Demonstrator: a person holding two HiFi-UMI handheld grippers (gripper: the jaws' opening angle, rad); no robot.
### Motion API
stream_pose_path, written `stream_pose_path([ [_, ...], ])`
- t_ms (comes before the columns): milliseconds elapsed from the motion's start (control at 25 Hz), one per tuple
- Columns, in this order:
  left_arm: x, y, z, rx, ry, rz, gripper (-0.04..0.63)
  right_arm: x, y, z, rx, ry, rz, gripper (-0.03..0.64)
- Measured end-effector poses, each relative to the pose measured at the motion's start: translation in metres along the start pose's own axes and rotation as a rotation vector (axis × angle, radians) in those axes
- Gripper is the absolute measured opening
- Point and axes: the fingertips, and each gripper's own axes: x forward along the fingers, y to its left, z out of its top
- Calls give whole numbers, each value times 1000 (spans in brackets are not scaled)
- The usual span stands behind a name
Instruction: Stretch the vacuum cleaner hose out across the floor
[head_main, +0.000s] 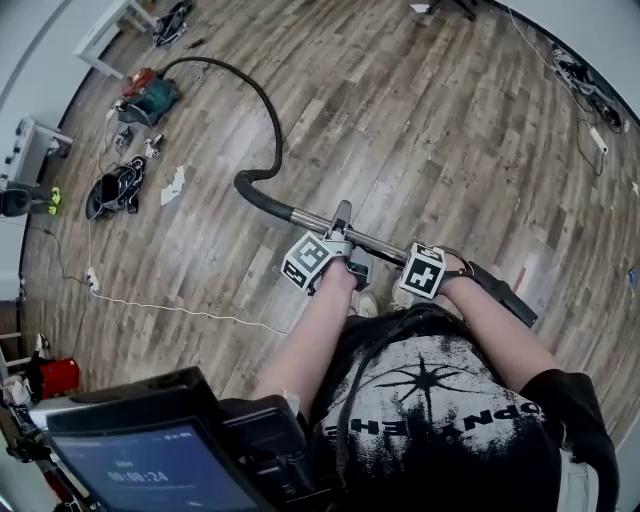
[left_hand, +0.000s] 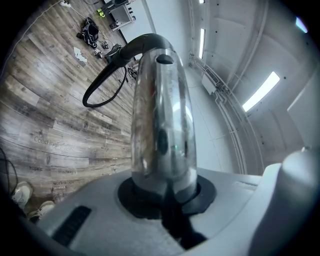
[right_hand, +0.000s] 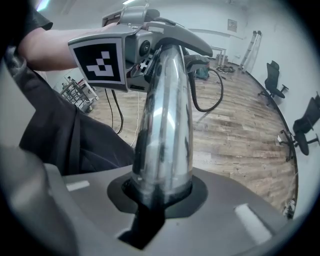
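The left gripper (left_hand: 165, 196) and right gripper (right_hand: 157, 194) were both clamped on the shiny chrome metal wand tube (head_main: 312, 220); the black flexible vacuum hose (head_main: 272, 112) lay curved across the wooden plank floor (head_main: 420, 130) toward the teal canister (head_main: 152, 98); a steady, level pull away from the canister would probably straighten it.

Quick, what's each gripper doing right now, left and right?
Left gripper: shut on the metal vacuum tube.
Right gripper: shut on the same metal vacuum tube.

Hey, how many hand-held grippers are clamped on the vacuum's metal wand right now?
2. The left hand-held gripper grips the metal wand nearer the black hose; the right hand-held gripper grips it farther from the hose. Neither is hidden.
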Motion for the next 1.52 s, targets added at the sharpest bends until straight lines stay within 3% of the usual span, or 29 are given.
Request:
stream_pose_path([
  [400,-26,32,-30,-36,73,4,47,24,42,-22,72,35,-2,71],
  [760,-42,28,-68,-59,13,19,48,11,55,-64,14,50,21,72],
  [1120,-29,-4,-186,-49,-37,11,48,-28,52,-183,-35,41,20,72],
  [1320,-15,-17,-252,-56,-9,24,46,-50,54,-246,-14,48,24,78],
  [1520,2,-27,-287,-21,45,20,46,-57,50,-276,44,16,3,74],
])
